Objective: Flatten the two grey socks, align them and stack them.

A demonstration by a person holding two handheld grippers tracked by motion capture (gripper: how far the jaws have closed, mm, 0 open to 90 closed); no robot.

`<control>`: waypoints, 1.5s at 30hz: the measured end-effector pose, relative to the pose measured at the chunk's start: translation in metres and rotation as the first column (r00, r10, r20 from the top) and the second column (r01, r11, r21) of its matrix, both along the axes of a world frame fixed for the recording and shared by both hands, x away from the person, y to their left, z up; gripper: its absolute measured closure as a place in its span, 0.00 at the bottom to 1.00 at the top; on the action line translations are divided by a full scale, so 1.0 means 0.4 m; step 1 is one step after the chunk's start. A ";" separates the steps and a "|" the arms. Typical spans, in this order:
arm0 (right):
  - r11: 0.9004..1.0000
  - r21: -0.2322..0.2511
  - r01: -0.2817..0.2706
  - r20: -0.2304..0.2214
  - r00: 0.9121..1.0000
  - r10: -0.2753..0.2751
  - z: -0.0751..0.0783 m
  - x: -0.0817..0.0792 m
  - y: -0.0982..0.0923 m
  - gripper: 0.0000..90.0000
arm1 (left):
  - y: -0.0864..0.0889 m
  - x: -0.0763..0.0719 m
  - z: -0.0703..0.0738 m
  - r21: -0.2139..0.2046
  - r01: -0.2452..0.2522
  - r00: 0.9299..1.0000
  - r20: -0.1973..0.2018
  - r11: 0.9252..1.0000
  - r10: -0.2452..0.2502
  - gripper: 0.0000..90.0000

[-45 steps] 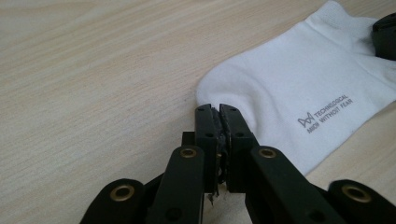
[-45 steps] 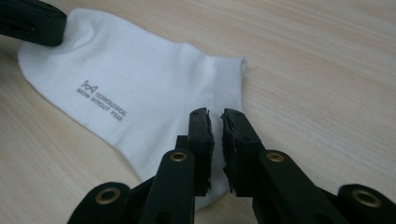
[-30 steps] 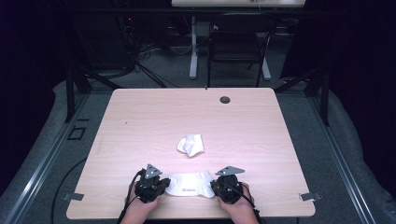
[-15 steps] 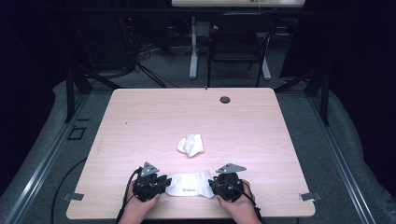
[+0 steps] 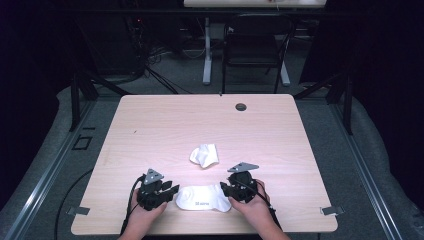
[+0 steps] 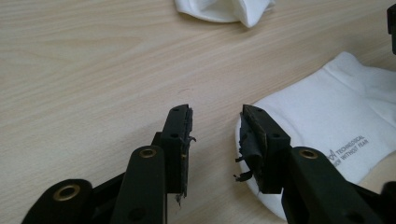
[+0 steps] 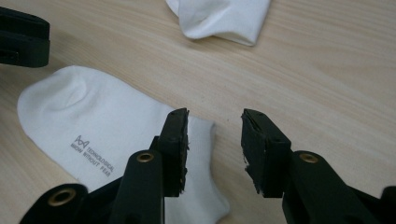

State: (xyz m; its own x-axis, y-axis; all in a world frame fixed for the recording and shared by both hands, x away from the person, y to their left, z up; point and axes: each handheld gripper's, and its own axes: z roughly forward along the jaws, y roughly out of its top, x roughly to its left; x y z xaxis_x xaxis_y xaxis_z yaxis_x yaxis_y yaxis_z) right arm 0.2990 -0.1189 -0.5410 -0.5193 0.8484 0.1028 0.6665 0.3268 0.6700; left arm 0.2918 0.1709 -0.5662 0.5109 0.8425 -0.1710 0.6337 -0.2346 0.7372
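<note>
A: We see a flat white sock [image 5: 203, 198] low in the centre of the high view, close to the near edge of the surface [image 5: 150, 130]. The left hand-held gripper [image 5: 170, 191] sits just beside its left end, the right hand-held gripper [image 5: 226, 190] at its right end.

B: We agree. In the left gripper view the jaws stand apart, released, one jaw over the sock's rounded end [image 6: 327, 126]. In the right gripper view the jaws are also spread, gripping nothing, one jaw over the sock's edge [image 7: 93, 121].

A: A crumpled white sock [image 5: 205, 155] lies above, apart from the flat one.

B: We note that the surface's upper half is bare wood, save a small dark grommet [image 5: 241, 106] near the far edge.
</note>
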 end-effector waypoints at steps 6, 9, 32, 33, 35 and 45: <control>1.000 -0.015 -0.004 0.001 1.000 0.004 0.007 0.039 0.023 0.69 | 0.015 0.009 0.004 0.004 -0.014 1.000 -0.001 1.000 0.014 0.66; 1.000 -0.014 -0.001 -0.007 1.000 0.001 0.012 0.062 0.033 0.69 | 0.022 0.015 0.006 0.010 -0.019 1.000 0.008 1.000 0.019 0.65; 0.997 -0.065 -0.032 -0.006 0.999 0.031 0.024 0.228 0.194 0.70 | 0.059 0.045 0.008 0.004 -0.061 0.998 0.007 0.998 0.061 0.64; 0.997 -0.065 -0.032 -0.006 0.999 0.031 0.024 0.228 0.194 0.70 | 0.059 0.045 0.008 0.004 -0.061 0.998 0.007 0.998 0.061 0.64; 0.997 -0.077 -0.024 -0.018 1.000 0.022 0.011 0.241 0.207 0.70 | 0.060 0.047 0.006 0.004 -0.063 0.998 0.005 0.998 0.063 0.64; 0.995 -0.102 -0.014 -0.027 1.000 0.011 -0.019 0.256 0.230 0.67 | 0.060 0.049 0.003 0.008 -0.062 0.998 -0.001 0.998 0.062 0.64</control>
State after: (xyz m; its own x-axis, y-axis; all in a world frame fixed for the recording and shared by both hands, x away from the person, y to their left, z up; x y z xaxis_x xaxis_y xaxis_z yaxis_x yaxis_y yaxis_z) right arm 0.4014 -0.0267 -0.5486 -0.5282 0.8486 0.0297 0.6791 0.4012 0.6147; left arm 0.3114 0.1949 -0.5651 0.4577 0.8737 -0.1650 0.6479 -0.2006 0.7348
